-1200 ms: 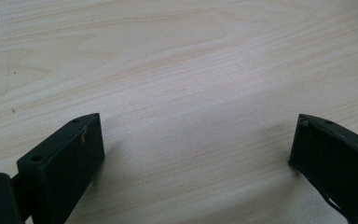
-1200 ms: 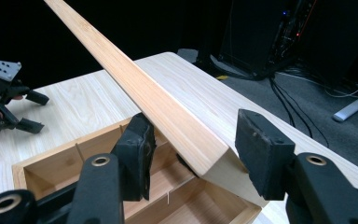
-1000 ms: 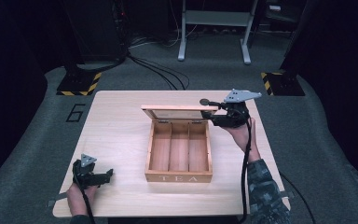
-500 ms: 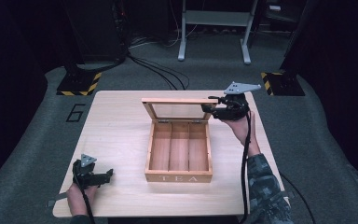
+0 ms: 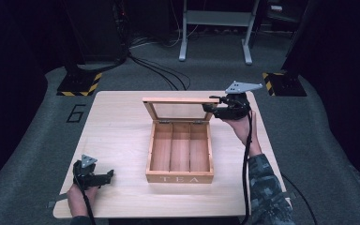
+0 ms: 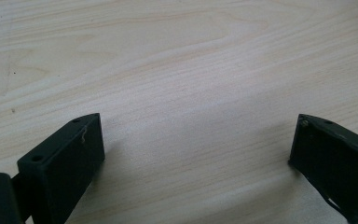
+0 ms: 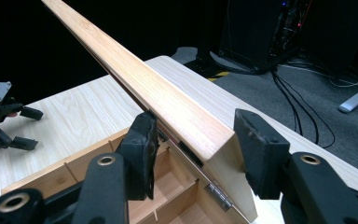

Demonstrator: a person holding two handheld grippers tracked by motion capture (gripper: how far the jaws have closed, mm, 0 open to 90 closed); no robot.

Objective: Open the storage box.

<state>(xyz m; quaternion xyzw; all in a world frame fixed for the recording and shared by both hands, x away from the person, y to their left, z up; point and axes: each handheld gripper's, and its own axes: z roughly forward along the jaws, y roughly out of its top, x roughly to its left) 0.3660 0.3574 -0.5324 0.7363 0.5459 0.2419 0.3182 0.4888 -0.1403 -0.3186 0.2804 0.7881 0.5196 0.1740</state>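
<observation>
The wooden tea box (image 5: 180, 154) sits mid-table (image 5: 122, 126) with its glass lid (image 5: 178, 108) standing upright. The right hand-held gripper (image 7: 193, 135) is clamped on the lid's top corner, likely so it cannot drop on its hinges. The left hand-held gripper (image 5: 104, 176) rests at the near left, well apart, jaws spread over bare wood, seemingly idle.

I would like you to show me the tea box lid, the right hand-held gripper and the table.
tea box lid (image 5: 178, 110), high view, on its glass pane.
right hand-held gripper (image 5: 208, 103), high view, between its fingertips at the lid's corner.
table (image 5: 117, 131), high view, on bare wood.
</observation>
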